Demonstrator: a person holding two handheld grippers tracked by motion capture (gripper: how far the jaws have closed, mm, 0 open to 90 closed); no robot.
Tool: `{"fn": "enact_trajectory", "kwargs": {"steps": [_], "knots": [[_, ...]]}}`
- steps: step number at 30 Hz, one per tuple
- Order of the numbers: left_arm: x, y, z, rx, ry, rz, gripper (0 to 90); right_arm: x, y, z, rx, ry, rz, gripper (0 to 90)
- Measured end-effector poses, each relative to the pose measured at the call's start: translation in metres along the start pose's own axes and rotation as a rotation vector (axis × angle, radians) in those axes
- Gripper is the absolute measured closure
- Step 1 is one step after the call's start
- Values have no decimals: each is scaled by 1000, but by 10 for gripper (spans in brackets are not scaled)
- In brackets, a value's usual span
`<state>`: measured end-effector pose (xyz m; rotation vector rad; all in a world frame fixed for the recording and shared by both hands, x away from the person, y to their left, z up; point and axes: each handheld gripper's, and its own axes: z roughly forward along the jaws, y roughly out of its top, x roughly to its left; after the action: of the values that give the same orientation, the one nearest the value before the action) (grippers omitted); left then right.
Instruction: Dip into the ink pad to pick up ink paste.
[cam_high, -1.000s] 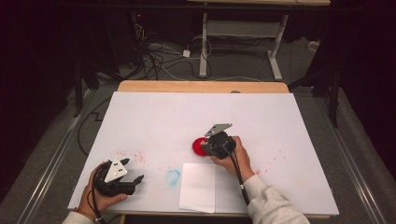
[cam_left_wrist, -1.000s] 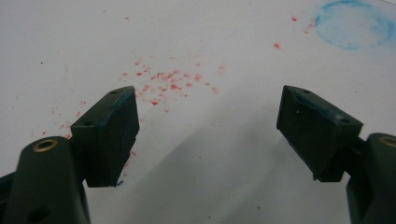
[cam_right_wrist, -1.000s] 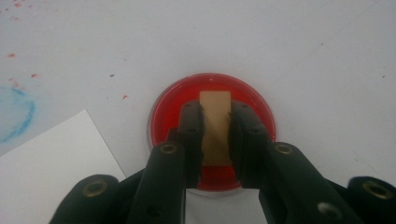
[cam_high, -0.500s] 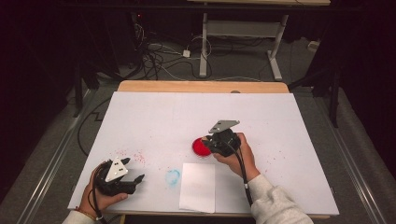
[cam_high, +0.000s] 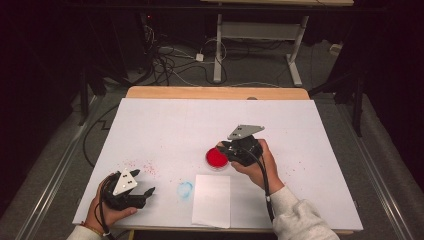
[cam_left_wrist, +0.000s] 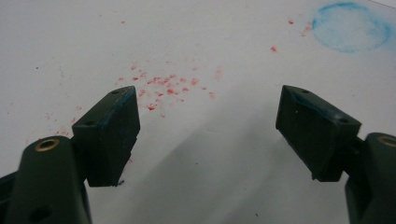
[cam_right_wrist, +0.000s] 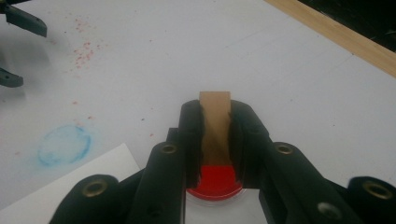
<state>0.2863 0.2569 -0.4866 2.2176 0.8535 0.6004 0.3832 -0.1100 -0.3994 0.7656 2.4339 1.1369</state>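
Red ink dish (cam_high: 216, 158) at frame centre now has the right claw (cam_right_wrist: 215, 140), clenched on a wooden stamp (cam_right_wrist: 215, 122), shifted right above it, probably loading ink; left claw (cam_left_wrist: 205, 135) rests released.

Blue smudge (cam_high: 185, 189), white paper sheet (cam_high: 212, 200)

From above our side of the bench (cam_high: 165, 125) we look forward and down on its whole white top and the floor beyond. The left hand-held gripper (cam_left_wrist: 208, 135) carries a camera low and very close over the surface; it shares the blue ring stain (cam_left_wrist: 351, 27) with our high view. The camera on the right hand-held gripper (cam_right_wrist: 215, 140) looks along its jaws across the bench, catching that same stain.
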Motion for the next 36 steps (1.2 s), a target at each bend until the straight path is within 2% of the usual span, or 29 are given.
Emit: {"fn": "enact_trajectory", "kwargs": {"steps": [7,14,21,30,36], "knots": [[0,0,0,0,-2,-4,211,1,2,-6,-11,6,0,760],[0,-1,1,2,-3,-1,212,4,2,1,3,12,-8,760],[-1,0,1,11,-3,12,213,2,-6,15,50,11,-7,760],[0,-1,2,13,-1,3,213,-1,-14,31,101,22,8,760],[0,-1,3,18,-1,-2,210,-3,-21,46,171,35,21,760]]}}
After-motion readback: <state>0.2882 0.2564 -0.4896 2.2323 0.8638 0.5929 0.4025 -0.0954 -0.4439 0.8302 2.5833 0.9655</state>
